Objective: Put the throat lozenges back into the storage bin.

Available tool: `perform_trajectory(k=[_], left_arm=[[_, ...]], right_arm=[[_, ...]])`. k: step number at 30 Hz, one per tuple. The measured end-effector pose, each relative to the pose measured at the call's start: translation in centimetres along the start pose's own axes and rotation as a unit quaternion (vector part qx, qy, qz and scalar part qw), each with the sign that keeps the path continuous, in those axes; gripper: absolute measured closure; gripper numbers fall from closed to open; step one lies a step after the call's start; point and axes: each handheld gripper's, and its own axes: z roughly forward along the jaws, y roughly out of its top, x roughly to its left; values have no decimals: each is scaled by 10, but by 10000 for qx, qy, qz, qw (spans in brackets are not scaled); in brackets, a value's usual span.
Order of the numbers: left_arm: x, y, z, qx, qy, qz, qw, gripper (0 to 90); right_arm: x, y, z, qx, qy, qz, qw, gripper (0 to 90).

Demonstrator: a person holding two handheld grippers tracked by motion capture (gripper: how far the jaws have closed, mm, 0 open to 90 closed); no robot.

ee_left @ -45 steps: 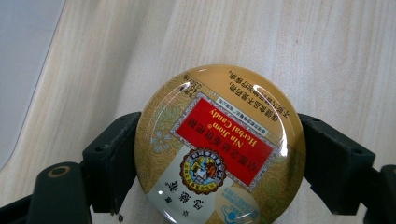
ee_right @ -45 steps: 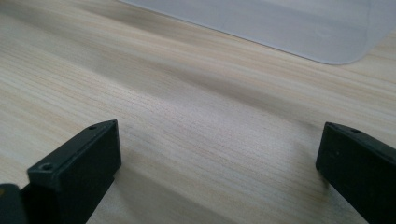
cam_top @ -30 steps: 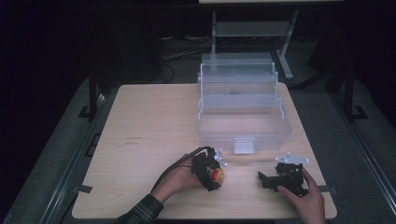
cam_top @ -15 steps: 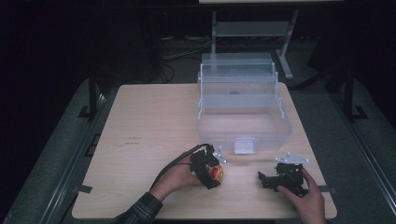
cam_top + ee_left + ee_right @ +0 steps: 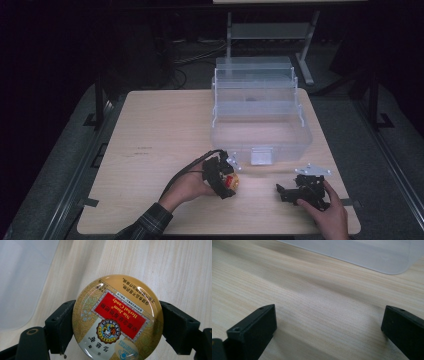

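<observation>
The left hand [image 5: 187, 186] reaches in from the bottom edge, its plaid sleeve [image 5: 145, 227] showing, and holds the left gripper [image 5: 226, 181] with its 2 jaws clamped on a tin [image 5: 117, 317]. The right hand [image 5: 327, 215] grips the right gripper [image 5: 287, 192] low, its 2 jaws spread wide apart with nothing between them.
</observation>
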Motion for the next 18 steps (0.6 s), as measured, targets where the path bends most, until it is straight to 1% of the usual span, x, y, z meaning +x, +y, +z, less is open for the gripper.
perform_trajectory(k=[3, 7, 10, 11, 12, 18], left_arm=[[1, 1, -3, -21, -33, -25, 10000, 195], [2, 4, -7, -1, -25, 13, 10000, 195], [3, 6, -9, -8, -6, 13, 10000, 195], [3, 6, -10, -24, -22, -23, 10000, 195], [3, 7, -11, -25, 5, 11, 10000, 195], [5, 11, -17, -2, 13, 15, 10000, 195]], right_arm=[[0, 0, 0, 0, 0, 1, 10000, 0], [0, 0, 0, -2, 4, 6, 10000, 0], [0, 0, 0, 2, 8, 4, 10000, 0], [0, 0, 0, 2, 7, 2, 10000, 0], [0, 0, 0, 2, 8, 4, 10000, 0], [0, 0, 0, 2, 11, 0, 10000, 0]])
